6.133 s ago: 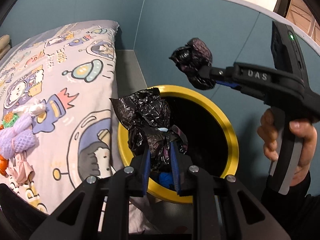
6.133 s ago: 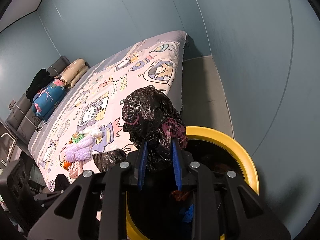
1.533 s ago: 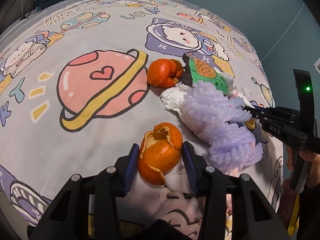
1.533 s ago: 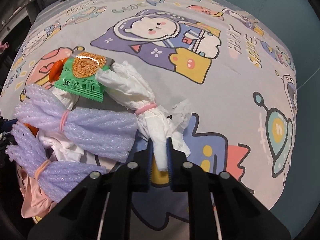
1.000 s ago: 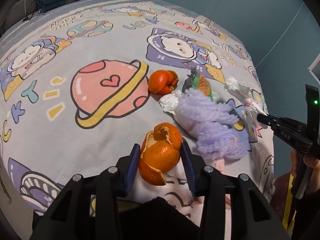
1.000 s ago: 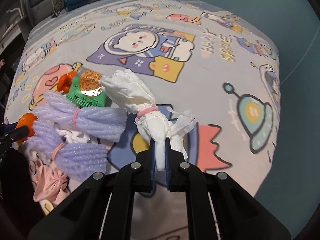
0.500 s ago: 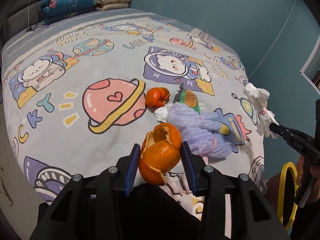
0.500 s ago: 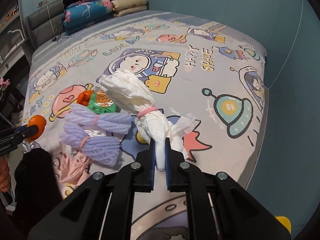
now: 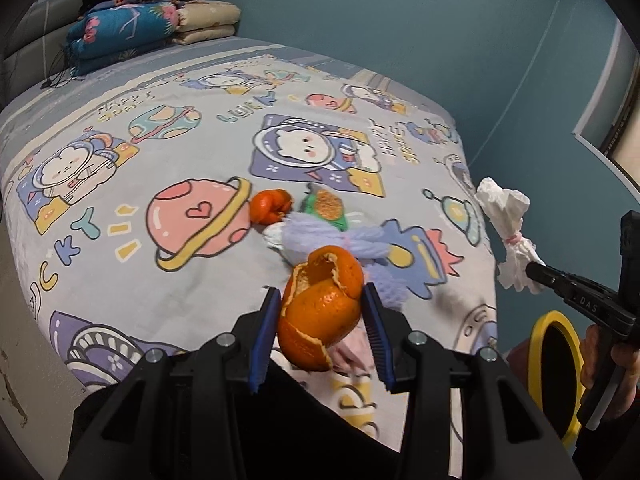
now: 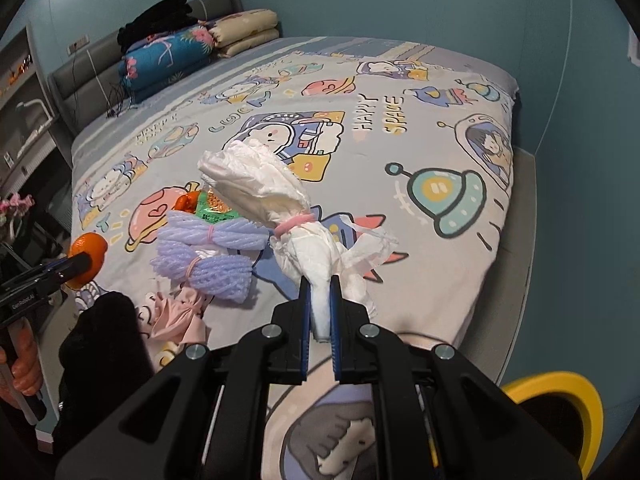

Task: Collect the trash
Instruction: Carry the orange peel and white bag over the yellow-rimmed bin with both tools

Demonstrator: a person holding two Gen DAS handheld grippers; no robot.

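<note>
My left gripper (image 9: 322, 316) is shut on an orange peel (image 9: 320, 312), held above the bed's near edge. My right gripper (image 10: 320, 304) is shut on a white tissue bundle (image 10: 264, 192) tied with a pink band, also lifted clear of the bed; the same tissue bundle (image 9: 506, 224) shows at the right of the left wrist view. Still lying on the bed are a second orange peel (image 9: 270, 206), a green snack wrapper (image 9: 326, 208), purple foam nets (image 10: 208, 252) and a pink cloth scrap (image 10: 182, 316). The yellow-rimmed bin (image 9: 554, 368) stands on the floor beside the bed, its rim (image 10: 560, 392) low right.
A cartoon space bedsheet (image 9: 160, 152) covers the bed. Folded quilts and pillows (image 9: 132, 36) lie stacked at the headboard. Blue walls (image 9: 440, 20) close in on the far and right sides. A person's hand (image 9: 616, 364) grips the right handle.
Both grippers have risen and drawn back from the trash pile, carrying the orange peel and the tissue bundle. More of the bed and the bin's yellow rim have come into view.
</note>
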